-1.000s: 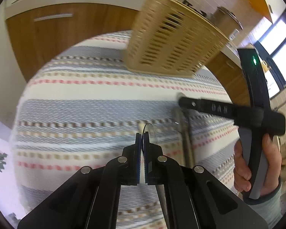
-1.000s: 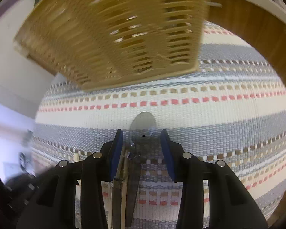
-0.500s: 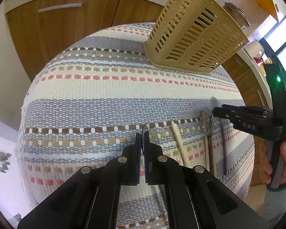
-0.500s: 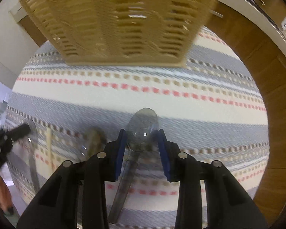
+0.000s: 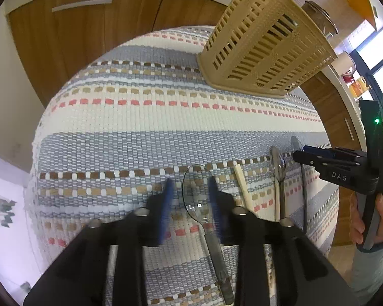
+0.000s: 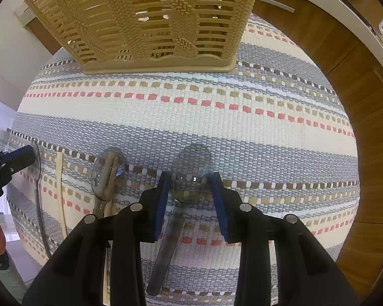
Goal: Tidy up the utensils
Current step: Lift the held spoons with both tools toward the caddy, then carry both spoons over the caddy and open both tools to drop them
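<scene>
Down on the striped cloth (image 5: 145, 117), both grippers hover with their jaws spread. Low in the left wrist frame, the left gripper (image 5: 190, 196) straddles a clear spoon (image 5: 199, 199); its blue pads (image 5: 213, 204) sit on either side of the bowl, blurred, and I cannot tell whether they touch it. That spoon lies flat on the cloth, bowl pointing up the frame, handle running down between the black fingers. To its right lie a pale stick (image 5: 242, 186), then a second spoon (image 5: 279, 176) and a third (image 5: 297, 148) near the right edge, all roughly parallel.

At the right edge of that frame the right gripper (image 5: 297, 154) reaches in, a hand (image 5: 370, 219) wrapped round its handle.

From the right wrist view, the right gripper (image 6: 190, 193) brackets another clear spoon (image 6: 189, 176), released, with gaps visible between pads and bowl. Left of it rests a spoon (image 6: 107, 176) with a stick across its bowl, and further left a pale stick (image 6: 61, 191). The left gripper's tip (image 6: 18, 159) pokes in at the left edge.

A beige basket (image 6: 150, 20) stands on the cloth in the upper part of both frames, well apart from the utensils. Wooden cabinets (image 5: 89, 25) lie behind.
</scene>
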A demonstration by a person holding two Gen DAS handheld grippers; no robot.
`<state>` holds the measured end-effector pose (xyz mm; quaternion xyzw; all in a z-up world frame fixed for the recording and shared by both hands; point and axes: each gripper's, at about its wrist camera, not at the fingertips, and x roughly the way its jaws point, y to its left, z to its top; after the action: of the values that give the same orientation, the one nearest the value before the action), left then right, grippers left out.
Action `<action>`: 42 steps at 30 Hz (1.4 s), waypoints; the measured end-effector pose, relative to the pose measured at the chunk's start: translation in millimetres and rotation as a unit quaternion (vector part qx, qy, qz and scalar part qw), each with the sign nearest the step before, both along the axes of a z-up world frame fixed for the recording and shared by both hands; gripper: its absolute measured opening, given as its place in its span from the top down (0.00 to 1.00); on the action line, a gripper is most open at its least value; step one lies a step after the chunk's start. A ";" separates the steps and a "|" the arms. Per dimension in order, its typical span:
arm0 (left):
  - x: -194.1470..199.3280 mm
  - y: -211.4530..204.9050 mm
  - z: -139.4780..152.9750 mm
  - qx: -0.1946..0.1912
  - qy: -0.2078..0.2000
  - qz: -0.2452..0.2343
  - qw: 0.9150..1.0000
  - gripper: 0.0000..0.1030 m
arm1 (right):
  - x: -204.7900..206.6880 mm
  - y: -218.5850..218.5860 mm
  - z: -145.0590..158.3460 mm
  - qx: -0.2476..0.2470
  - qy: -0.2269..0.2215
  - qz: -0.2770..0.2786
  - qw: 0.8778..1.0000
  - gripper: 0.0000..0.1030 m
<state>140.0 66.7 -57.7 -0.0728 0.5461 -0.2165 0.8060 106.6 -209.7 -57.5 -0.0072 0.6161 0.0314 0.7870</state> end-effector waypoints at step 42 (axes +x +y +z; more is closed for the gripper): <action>-78.0 -63.5 135.3 0.000 -0.277 0.040 0.960 0.72 | -118.4 3.2 132.3 0.023 -0.334 0.029 0.942 0.71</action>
<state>62.0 3.1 77.7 -0.0319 0.2980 -0.1962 0.9336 -11.9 -206.5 74.8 -0.0169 0.3169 0.0645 0.9461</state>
